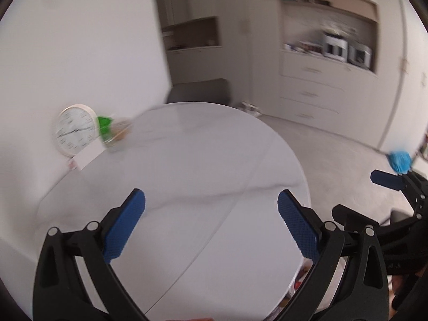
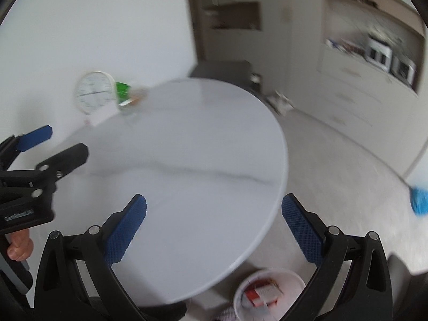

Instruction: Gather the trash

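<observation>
My left gripper (image 1: 211,222) hangs open over the round white table (image 1: 187,160), nothing between its blue pads. My right gripper (image 2: 214,227) is open too, above the table's near right edge (image 2: 278,187), and holds nothing. The left gripper (image 2: 40,147) also shows at the left of the right wrist view, with a hand below it. The right gripper (image 1: 396,187) shows at the right edge of the left wrist view. A white bin (image 2: 267,294) with red and white trash inside stands on the floor under the table's near edge. Both views are blurred.
At the table's far left stand a white clock (image 1: 76,128), a green-topped glass jar (image 1: 112,133) and a white card (image 1: 88,157) against the wall. A blue mop head (image 2: 420,200) lies on the floor at right. Cabinets (image 1: 321,80) with appliances line the far wall.
</observation>
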A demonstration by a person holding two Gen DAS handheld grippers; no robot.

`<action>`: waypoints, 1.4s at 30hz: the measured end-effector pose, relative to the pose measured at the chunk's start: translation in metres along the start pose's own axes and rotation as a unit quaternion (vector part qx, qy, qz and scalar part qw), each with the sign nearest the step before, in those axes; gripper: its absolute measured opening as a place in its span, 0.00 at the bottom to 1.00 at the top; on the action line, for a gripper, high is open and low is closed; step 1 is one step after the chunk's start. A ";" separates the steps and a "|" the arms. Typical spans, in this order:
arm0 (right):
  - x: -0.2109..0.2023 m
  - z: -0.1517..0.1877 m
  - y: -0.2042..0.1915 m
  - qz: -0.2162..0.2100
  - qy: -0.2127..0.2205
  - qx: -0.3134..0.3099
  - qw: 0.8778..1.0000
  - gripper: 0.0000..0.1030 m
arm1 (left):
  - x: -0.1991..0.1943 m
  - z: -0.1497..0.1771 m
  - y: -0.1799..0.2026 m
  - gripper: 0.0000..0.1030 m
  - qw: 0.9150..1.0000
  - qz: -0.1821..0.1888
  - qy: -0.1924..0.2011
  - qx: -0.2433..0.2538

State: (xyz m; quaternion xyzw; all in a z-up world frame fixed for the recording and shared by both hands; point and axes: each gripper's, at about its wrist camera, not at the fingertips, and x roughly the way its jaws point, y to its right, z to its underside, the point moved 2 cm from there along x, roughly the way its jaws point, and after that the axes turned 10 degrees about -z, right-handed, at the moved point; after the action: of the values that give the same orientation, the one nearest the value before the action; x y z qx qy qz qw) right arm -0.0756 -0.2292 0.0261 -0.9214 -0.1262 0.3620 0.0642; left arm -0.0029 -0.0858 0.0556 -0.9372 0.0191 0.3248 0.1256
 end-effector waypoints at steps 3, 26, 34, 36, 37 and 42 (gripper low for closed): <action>0.001 -0.011 -0.022 -0.019 0.005 -0.023 1.000 0.98 | 0.001 -0.002 -0.024 0.92 1.000 -0.010 -0.005 -0.029; 0.016 -0.022 -0.056 -0.029 -0.019 -0.042 0.999 0.98 | 0.020 0.015 -0.063 0.92 0.998 -0.009 -0.035 -0.054; 0.018 -0.020 -0.057 -0.027 -0.022 -0.041 0.999 0.98 | 0.021 0.016 -0.064 0.92 0.998 -0.008 -0.038 -0.052; 0.020 -0.020 -0.056 -0.027 -0.024 -0.041 0.999 0.98 | 0.022 0.016 -0.064 0.92 0.998 -0.007 -0.038 -0.051; 0.020 -0.019 -0.055 -0.027 -0.024 -0.040 0.999 0.98 | 0.023 0.016 -0.064 0.92 0.998 -0.007 -0.039 -0.050; 0.021 -0.018 -0.055 -0.026 -0.025 -0.036 0.999 0.98 | 0.024 0.017 -0.065 0.92 0.998 -0.007 -0.040 -0.049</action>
State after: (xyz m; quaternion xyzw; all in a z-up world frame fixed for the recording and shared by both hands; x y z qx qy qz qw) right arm -0.0586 -0.1710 0.0370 -0.9102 -0.1648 0.3782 0.0371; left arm 0.0138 -0.0178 0.0426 -0.9286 -0.0079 0.3617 0.0827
